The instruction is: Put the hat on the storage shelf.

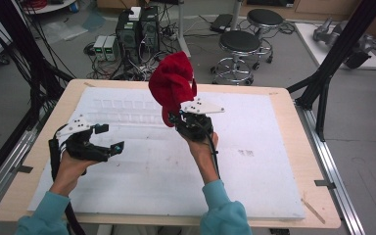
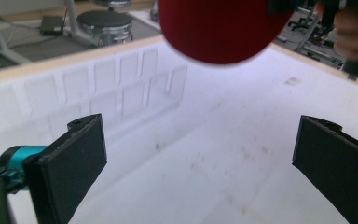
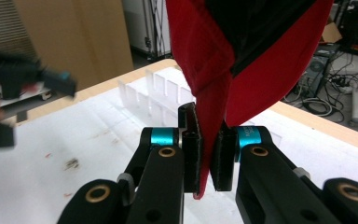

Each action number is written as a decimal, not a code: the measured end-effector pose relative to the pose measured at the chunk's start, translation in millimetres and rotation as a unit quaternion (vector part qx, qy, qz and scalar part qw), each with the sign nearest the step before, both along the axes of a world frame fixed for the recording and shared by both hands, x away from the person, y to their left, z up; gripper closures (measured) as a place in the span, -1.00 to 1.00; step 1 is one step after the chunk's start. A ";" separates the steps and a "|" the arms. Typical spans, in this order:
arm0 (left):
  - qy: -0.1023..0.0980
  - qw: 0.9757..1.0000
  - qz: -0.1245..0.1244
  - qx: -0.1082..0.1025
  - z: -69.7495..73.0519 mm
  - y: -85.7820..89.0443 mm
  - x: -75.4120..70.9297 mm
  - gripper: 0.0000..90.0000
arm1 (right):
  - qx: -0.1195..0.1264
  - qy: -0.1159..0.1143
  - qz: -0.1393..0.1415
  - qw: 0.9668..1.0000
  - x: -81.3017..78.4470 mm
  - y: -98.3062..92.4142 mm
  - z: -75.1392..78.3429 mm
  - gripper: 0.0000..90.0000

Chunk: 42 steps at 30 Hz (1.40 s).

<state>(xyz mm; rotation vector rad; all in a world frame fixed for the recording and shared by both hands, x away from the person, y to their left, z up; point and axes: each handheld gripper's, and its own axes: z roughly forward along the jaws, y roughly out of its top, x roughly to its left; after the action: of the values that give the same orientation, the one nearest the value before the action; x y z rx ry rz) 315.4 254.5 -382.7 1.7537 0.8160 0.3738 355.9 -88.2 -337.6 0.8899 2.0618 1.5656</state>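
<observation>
Right gripper (image 1: pixel 176 117) raised above mat (image 1: pixel 254 196), jaws clamped on lower edge of red cap (image 1: pixel 172 84). Cap held aloft over mat centre, clear of surface, black lining (image 3: pixel 261 28) visible inside. Left gripper (image 1: pixel 111 139) low over mat at left, jaws apart, nothing between. Clear rack (image 1: pixel 127 111) at mat's far side.
</observation>
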 end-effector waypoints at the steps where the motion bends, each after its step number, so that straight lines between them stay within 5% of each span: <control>1: 0.003 1.000 0.003 -0.004 -4.4 2.3 -1.5 -0.93 | -0.001 0.002 -0.002 1.000 2.2 -0.2 -0.2 0.89; 5: 0.015 1.000 0.016 -0.008 -22.6 13.8 -9.4 -0.93 | -0.001 0.001 -0.010 1.000 10.9 0.8 -1.0 0.89; 17: 0.004 0.999 0.047 -0.011 -53.5 30.4 -29.6 -0.93 | -0.007 0.010 -0.025 1.000 36.3 12.0 -6.1 0.89; 42: 0.001 0.999 0.052 -0.001 -65.0 31.5 -36.1 -0.93 | -0.018 0.029 -0.047 0.998 50.3 25.6 -25.6 0.89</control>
<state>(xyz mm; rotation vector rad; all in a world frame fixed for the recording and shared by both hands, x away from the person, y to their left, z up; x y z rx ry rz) 279.3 285.9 -447.7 1.7133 0.9110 0.4406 406.2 -62.5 -363.2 1.0137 2.0504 1.4654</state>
